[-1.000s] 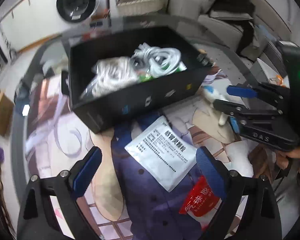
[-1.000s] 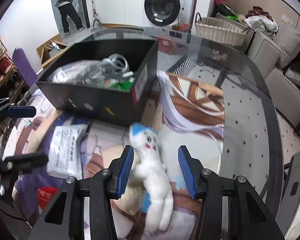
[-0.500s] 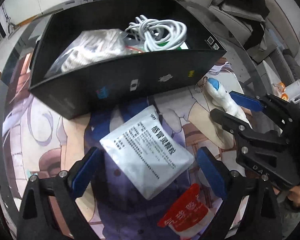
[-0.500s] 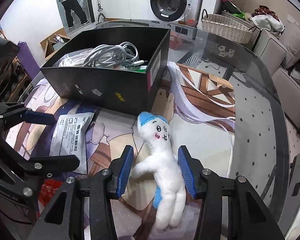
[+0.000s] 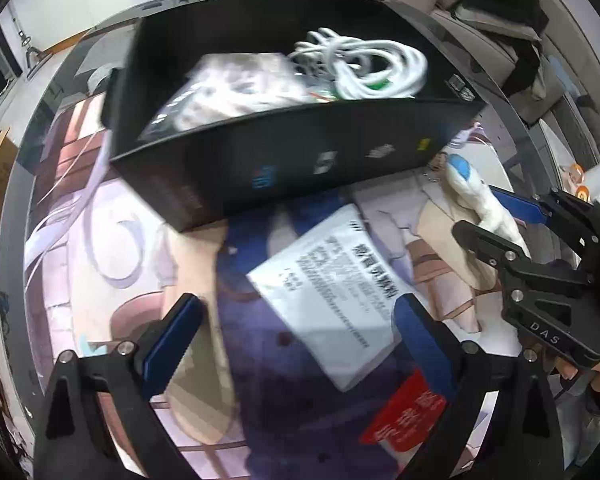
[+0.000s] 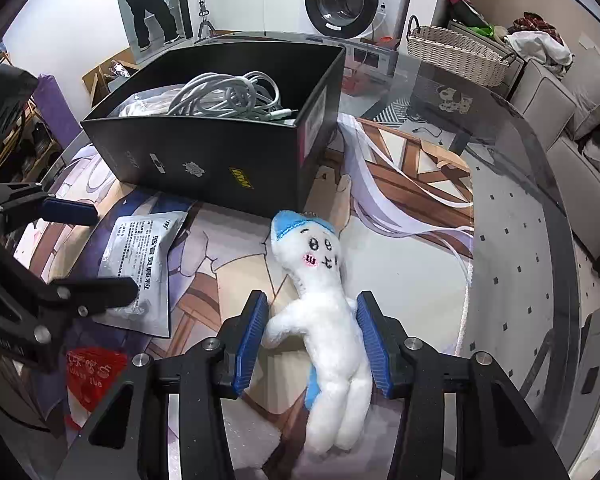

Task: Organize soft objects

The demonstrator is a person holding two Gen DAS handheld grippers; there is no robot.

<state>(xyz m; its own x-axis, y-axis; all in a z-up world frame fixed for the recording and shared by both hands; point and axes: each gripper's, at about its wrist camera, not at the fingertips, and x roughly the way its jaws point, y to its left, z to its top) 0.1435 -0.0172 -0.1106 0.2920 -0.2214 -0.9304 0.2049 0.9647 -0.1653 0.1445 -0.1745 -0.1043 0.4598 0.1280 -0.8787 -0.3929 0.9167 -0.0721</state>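
A white plush doll with a blue cap [image 6: 320,300] lies on the printed mat, also seen in the left wrist view [image 5: 480,204]. My right gripper [image 6: 312,340] is open with its pads on either side of the doll's body, close to it. My left gripper [image 5: 296,340] is open and empty above a white printed sachet [image 5: 340,284], which also shows in the right wrist view [image 6: 140,256]. A red packet [image 5: 404,416] lies near the left gripper's right finger. A black box [image 6: 220,152] holding white cables [image 6: 228,96] and a plastic bag stands behind.
The table is round glass with a dark rim [image 6: 540,216], partly covered by the printed mat [image 6: 412,168]. A wicker basket [image 6: 456,56], a washing machine [image 6: 344,0] and grey sofa cushions stand beyond. A person stands at the back left.
My right gripper moved forward along the doll, which now lies further between its pads. My left gripper shifted left, so the sachet sits further right between its fingers.
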